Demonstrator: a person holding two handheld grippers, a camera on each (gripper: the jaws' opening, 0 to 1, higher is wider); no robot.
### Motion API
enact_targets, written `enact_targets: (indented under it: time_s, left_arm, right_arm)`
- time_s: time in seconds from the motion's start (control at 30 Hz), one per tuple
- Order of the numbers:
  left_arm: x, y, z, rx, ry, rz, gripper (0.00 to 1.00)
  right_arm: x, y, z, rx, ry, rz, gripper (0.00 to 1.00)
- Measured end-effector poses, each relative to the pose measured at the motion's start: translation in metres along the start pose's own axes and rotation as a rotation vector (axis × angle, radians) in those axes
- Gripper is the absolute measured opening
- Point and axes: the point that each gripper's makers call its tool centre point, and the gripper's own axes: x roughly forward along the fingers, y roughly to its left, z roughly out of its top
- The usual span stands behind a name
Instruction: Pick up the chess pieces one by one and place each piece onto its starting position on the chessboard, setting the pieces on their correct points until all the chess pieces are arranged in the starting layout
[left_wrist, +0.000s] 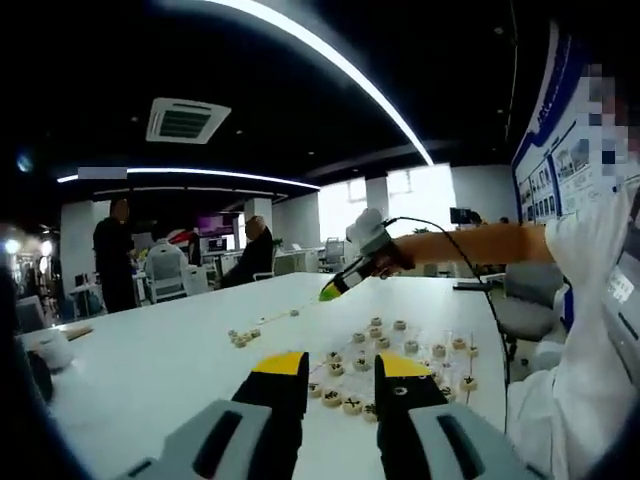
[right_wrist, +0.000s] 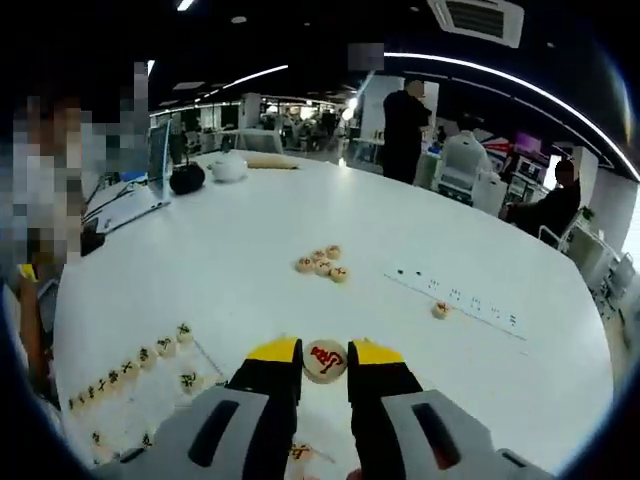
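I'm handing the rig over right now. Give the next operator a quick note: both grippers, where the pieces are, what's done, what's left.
Right gripper: shut on a red-marked piece, held above the white table.
Left gripper: open, empty, hovering near the board.
Done: rows of pieces already stand on the board.
Left: place the held piece, then fetch the loose cluster and the single piece beside the power strip.

Both views low over white table (left_wrist: 150, 350), facing opposite ways, sharing chessboard (left_wrist: 400, 360).
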Motion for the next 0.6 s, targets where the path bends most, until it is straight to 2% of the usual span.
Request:
enact_targets:
  time_s: [0.07,0.13,0.23,0.4,0.47,0.5,0.6]
  left_arm:
    - [0.002,-0.003,-0.001,0.004,0.006,-0.006,0.28]
    - [0.003,-0.006,-0.002,0.005,0.009,-0.012,0.28]
    - [0.003,-0.006,-0.002,0.006,0.009,-0.013,0.28]
    - [-0.001,-0.005,-0.001,0.009,0.005,-0.007,0.28]
    - [-0.002,-0.002,-0.002,0.005,0.005,-0.001,0.28]
    - [-0.003,-0.001,-0.002,0.004,0.006,0.001,0.28]
    - [-0.003,0.000,-0.003,0.004,0.008,0.003,0.28]
  right_arm:
    - [-0.019,0.009,-0.013,0.007,-0.012,-0.006,0.19]
    - [-0.027,-0.003,-0.025,0.019,-0.009,-0.019,0.19]
    - [-0.038,0.004,-0.048,0.007,0.020,-0.050,0.19]
    - [-0.053,-0.013,-0.086,0.030,0.054,-0.105,0.19]
    - [-0.057,-0.026,-0.103,0.009,0.086,-0.167,0.19]
    - [-0.058,-0.031,-0.112,-0.003,0.112,-0.178,0.19]
    - [-0.058,-0.040,-0.129,0.023,0.130,-0.192,0.19]
